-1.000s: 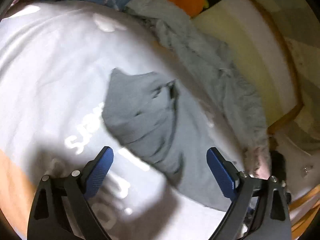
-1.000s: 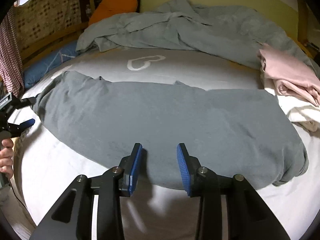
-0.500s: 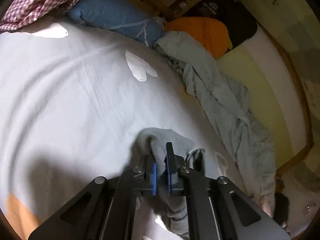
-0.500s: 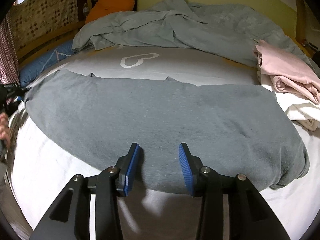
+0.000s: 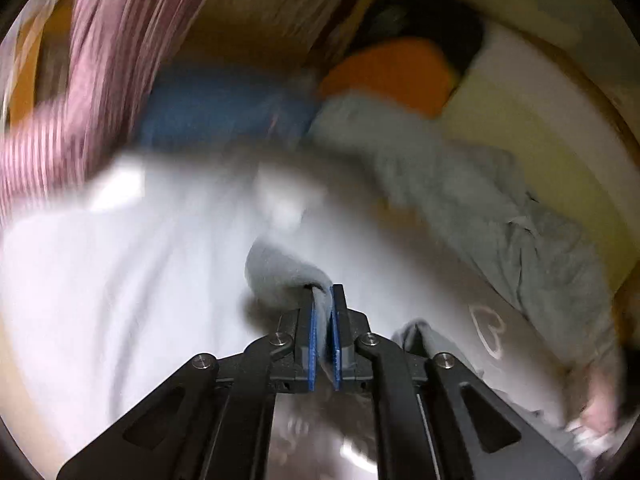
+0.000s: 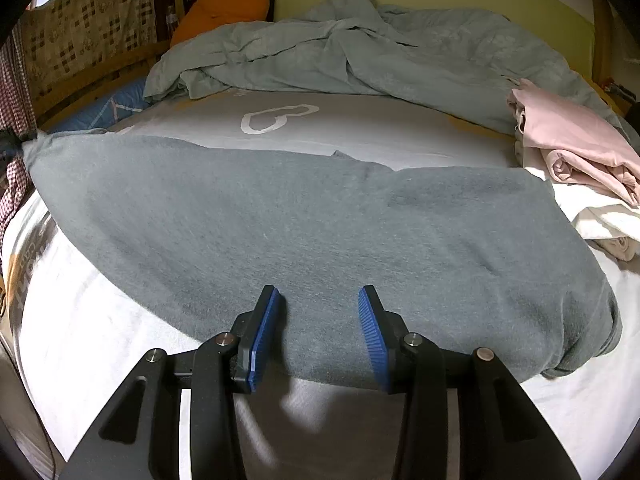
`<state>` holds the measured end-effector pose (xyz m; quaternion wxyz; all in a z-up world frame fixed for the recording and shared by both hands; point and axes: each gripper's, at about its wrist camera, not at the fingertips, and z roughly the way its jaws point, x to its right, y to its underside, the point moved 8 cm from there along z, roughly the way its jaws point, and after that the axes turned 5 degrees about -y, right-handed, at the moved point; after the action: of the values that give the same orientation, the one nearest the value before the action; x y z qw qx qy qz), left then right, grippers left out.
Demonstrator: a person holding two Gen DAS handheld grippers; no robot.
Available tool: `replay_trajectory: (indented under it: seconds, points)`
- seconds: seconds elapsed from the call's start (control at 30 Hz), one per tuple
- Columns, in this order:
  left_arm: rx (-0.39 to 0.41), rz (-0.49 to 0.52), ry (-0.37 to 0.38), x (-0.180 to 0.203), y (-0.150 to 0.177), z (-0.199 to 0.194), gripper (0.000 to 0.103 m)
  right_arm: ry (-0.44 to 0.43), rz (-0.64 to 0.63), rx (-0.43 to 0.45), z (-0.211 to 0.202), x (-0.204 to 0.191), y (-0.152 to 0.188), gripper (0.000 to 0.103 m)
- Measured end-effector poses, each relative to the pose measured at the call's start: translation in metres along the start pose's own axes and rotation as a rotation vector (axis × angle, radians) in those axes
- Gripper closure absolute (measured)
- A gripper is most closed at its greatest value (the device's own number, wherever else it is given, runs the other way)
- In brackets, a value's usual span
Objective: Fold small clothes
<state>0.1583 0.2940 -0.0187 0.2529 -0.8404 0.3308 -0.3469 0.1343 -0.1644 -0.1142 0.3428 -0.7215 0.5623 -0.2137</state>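
A grey garment lies spread across the white bed sheet, and its left corner is drawn out to a point. In the blurred left wrist view my left gripper is shut on a bunched fold of that grey garment, held a little above the sheet. My right gripper hovers over the garment's near edge. Its blue pads stand apart and do not press on the cloth.
A crumpled pale grey duvet runs along the back of the bed. Folded pink clothes sit on white ones at the right. An orange plush, a blue pillow and red checked cloth lie at the left.
My left gripper closed on the garment's corner and rose with it, tipping upward. In the right wrist view the garment has been pulled left and lies flatter. The right gripper has hardly moved.
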Motion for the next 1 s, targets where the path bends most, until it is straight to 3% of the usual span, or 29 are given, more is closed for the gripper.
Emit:
replay_trajectory:
  seconds: [0.03, 0.1, 0.17, 0.23, 0.37, 0.4, 0.43, 0.47, 0.53, 0.67, 0.73, 0.83, 0.87, 0.9, 0.93, 0.97, 1.0]
  points:
    - [-0.075, -0.093, -0.011, -0.020, 0.009, 0.014, 0.093, 0.000, 0.000, 0.001, 0.000, 0.000, 0.000, 0.061]
    - [-0.159, -0.235, 0.007, -0.048, 0.019, 0.030, 0.063, -0.001, 0.000, 0.000, 0.000, 0.001, 0.000, 0.060]
    - [-0.228, -0.355, 0.094, -0.065, 0.026, 0.038, 0.058, 0.000, 0.000, 0.000, 0.000, 0.000, 0.000, 0.060]
    - [-0.270, -0.331, 0.157, -0.057, 0.027, 0.044, 0.053, 0.006, -0.004, 0.001, 0.000, 0.000, 0.000, 0.060]
    - [-0.236, -0.302, 0.192, -0.042, 0.014, 0.057, 0.041, 0.014, -0.010, 0.004, -0.001, 0.000, 0.000, 0.060]
    - [-0.232, -0.284, 0.184, -0.039, 0.011, 0.061, 0.049, 0.014, -0.010, 0.005, -0.001, 0.000, 0.000, 0.060]
    - [-0.222, -0.251, 0.167, -0.032, 0.009, 0.064, 0.066, 0.013, -0.011, 0.005, -0.001, 0.000, 0.000, 0.060]
    - [-0.227, -0.227, 0.185, -0.027, 0.010, 0.065, 0.095, 0.012, -0.010, 0.005, -0.001, 0.000, 0.000, 0.060]
    - [-0.195, -0.209, 0.287, -0.010, 0.007, 0.052, 0.098, 0.012, -0.010, 0.006, -0.001, 0.000, 0.000, 0.060]
    - [-0.057, 0.081, 0.474, 0.077, 0.009, -0.010, 0.098, 0.014, -0.011, 0.006, -0.001, 0.000, 0.000, 0.060]
    - [-0.108, 0.211, 0.578, 0.130, 0.043, -0.036, 0.098, 0.013, -0.012, 0.007, -0.001, 0.001, 0.000, 0.060]
    - [-0.221, 0.385, 0.625, 0.183, 0.118, -0.048, 0.097, 0.009, -0.008, 0.009, -0.002, 0.002, 0.000, 0.060]
    - [-0.250, 0.434, 0.624, 0.192, 0.141, -0.047, 0.089, 0.004, -0.003, 0.010, -0.003, 0.003, 0.000, 0.060]
    - [-0.292, 0.493, 0.605, 0.198, 0.165, -0.042, 0.066, 0.000, 0.001, 0.010, -0.004, 0.003, -0.001, 0.060]
    - [-0.329, 0.542, 0.572, 0.200, 0.182, -0.037, 0.052, -0.006, 0.007, 0.012, -0.004, 0.005, -0.001, 0.060]
    - [-0.347, 0.567, 0.554, 0.200, 0.192, -0.033, 0.041, -0.011, 0.012, 0.014, -0.005, 0.005, -0.002, 0.060]
    - [-0.354, 0.580, 0.560, 0.199, 0.196, -0.033, 0.042, -0.018, 0.017, 0.016, -0.006, 0.005, -0.002, 0.058]
